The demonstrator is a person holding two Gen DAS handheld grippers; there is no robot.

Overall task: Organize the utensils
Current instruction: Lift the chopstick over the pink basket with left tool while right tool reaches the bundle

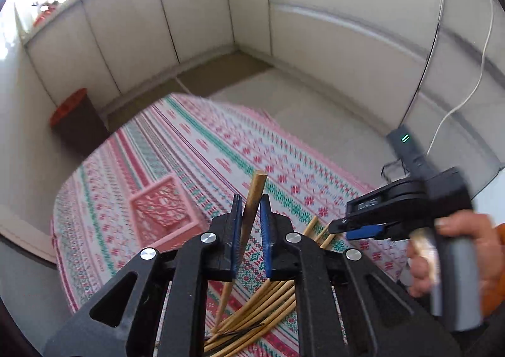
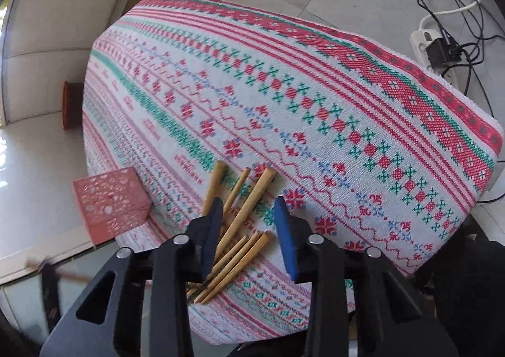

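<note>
My left gripper [image 1: 251,204] is shut on a single wooden chopstick [image 1: 252,199], held upright above the table. A pile of wooden chopsticks [image 1: 262,309] lies on the patterned cloth below it. A pink perforated holder box [image 1: 164,215] stands to the left. In the right wrist view, my right gripper [image 2: 247,208] is open and empty, hovering just above the chopstick pile [image 2: 243,218]. The pink box [image 2: 110,204] sits at the table's left edge. The right gripper also shows in the left wrist view [image 1: 356,226].
The table carries a red, green and white patterned cloth [image 2: 315,88]. A power strip with cables [image 2: 442,50] lies on the floor at the right. A dark stool with a red top [image 1: 72,117] stands at the far left by the wall.
</note>
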